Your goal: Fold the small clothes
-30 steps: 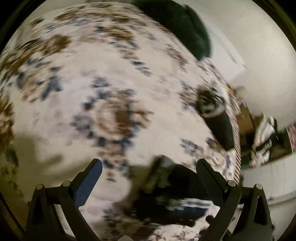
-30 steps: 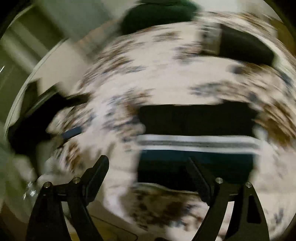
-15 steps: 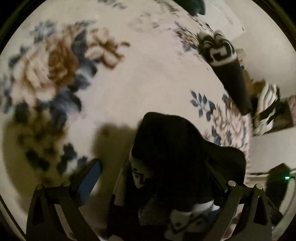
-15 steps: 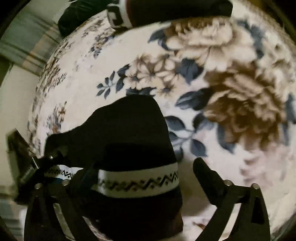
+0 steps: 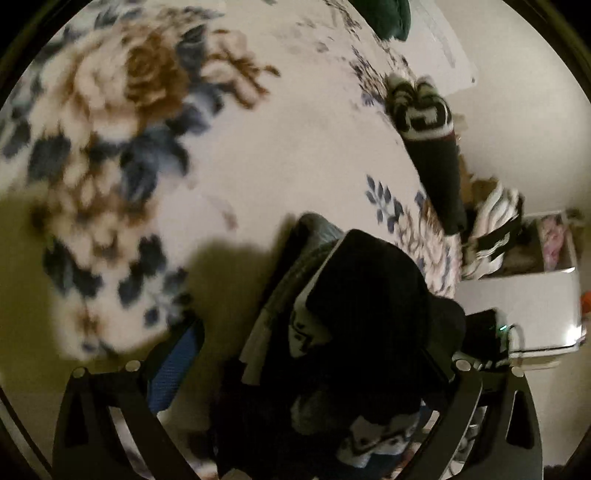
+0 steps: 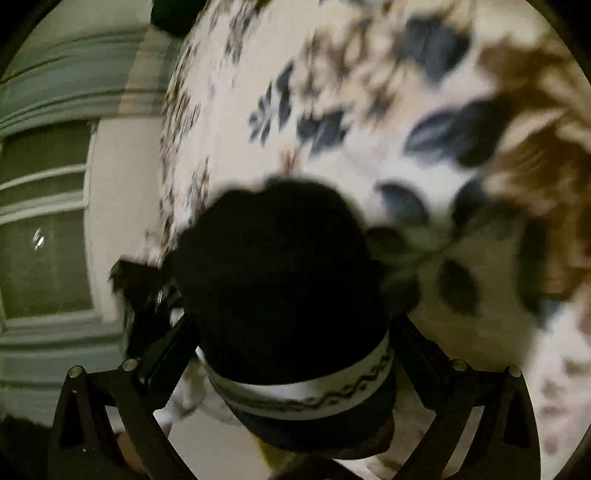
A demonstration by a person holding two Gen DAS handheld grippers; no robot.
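Note:
A black sock [image 5: 369, 295] with a white zigzag-patterned band [image 6: 295, 387] lies bunched on the floral blanket [image 5: 258, 147]. My left gripper [image 5: 314, 332] is open just above the blanket. The sock sits between its fingers, close to the right one, and the blue-padded left finger [image 5: 177, 365] stands clear of it. My right gripper [image 6: 291, 321] is open wide and low over the same sock, whose black body [image 6: 280, 266] fills the gap between the fingers. I cannot tell whether its pads touch the cloth. The right wrist view is blurred.
A second black sock with a black-and-white patterned cuff [image 5: 424, 122] lies near the blanket's far right edge. Beyond that edge are striped cloth [image 5: 491, 229] and a white box [image 5: 528, 310]. A dark green cushion [image 5: 384, 14] sits at the far end. A window [image 6: 44, 240] is on the left.
Both grippers have come down toward the blanket and closed in on the black sock, which now lies between their fingers. The right gripper's jaws have spread wider.

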